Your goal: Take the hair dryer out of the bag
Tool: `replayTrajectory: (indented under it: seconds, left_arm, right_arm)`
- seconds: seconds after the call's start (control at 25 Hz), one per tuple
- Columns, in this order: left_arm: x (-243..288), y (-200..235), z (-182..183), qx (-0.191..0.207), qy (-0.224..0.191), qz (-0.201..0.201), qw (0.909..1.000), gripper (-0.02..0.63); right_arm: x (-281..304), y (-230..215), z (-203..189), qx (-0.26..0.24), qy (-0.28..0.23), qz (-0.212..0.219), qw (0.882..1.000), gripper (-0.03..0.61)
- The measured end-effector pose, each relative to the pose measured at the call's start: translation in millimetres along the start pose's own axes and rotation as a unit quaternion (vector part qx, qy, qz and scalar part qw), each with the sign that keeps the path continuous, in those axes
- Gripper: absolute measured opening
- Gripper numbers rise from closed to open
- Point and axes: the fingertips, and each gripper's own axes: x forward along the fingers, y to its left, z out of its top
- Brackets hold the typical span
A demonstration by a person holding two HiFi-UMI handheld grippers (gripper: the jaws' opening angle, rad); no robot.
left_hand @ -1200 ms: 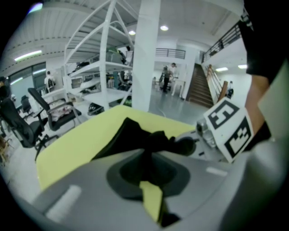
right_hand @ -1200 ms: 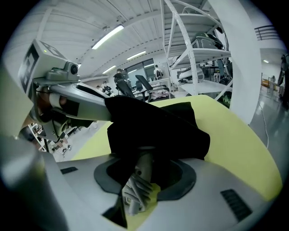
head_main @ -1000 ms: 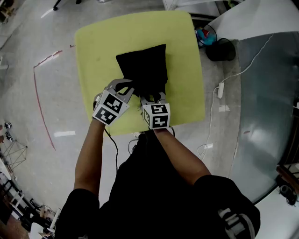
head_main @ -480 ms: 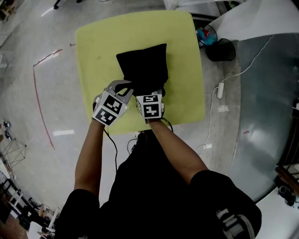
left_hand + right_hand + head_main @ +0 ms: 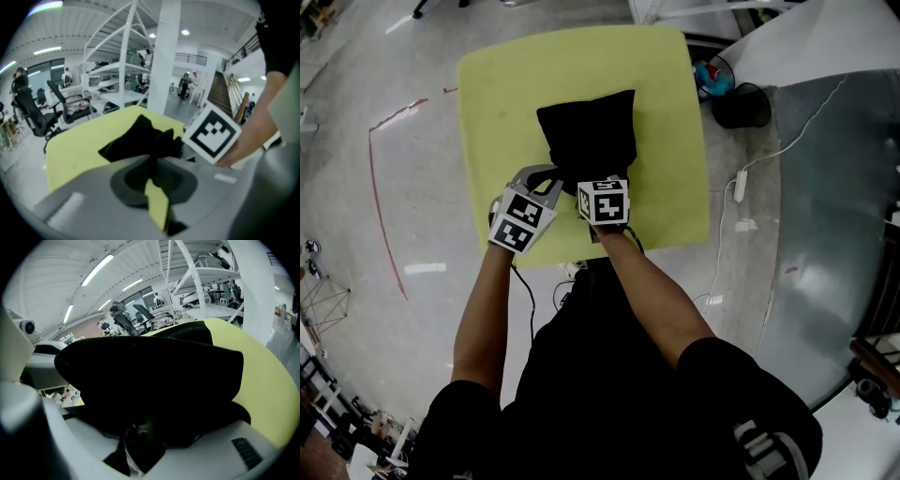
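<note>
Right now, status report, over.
Left gripper clamped on bag edge. Right gripper at bag mouth, jaws closed on dark fabric. Hair dryer unseen.

One black bag (image 5: 586, 136), one yellow counter (image 5: 497, 103), two tools (one per hand): left hand-held gripper (image 5: 548, 178), right hand-held gripper (image 5: 602, 187).

A plain black bag (image 5: 586, 131) covers the middle of the yellow-green table (image 5: 497, 103), the grey left gripper (image 5: 546, 176) and right gripper (image 5: 601, 183) at the table's near edge carry black-and-white square-patterned cubes, and the pale grey floor (image 5: 356, 225) left of the table bears a thin red line (image 5: 375, 202).
</note>
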Motion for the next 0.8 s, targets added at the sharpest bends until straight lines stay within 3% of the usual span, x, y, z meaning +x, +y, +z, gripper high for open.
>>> replayTrajectory:
  seconds: [0.4,0.8]
  left_arm:
    - [-14.2,0.4,-1.6,0.004,-0.02,0.041,0.9989,0.023]
    - [-33.2,13.3,16.2,0.027,-0.042,0.103,0.9935,0.022]
  right_arm:
    - [-36.6,2.7,2.3,0.059,-0.003,0.101,0.993,0.184]
    - [-85.1,15.6,-19.8,0.014,0.013,0.139,0.99,0.185]
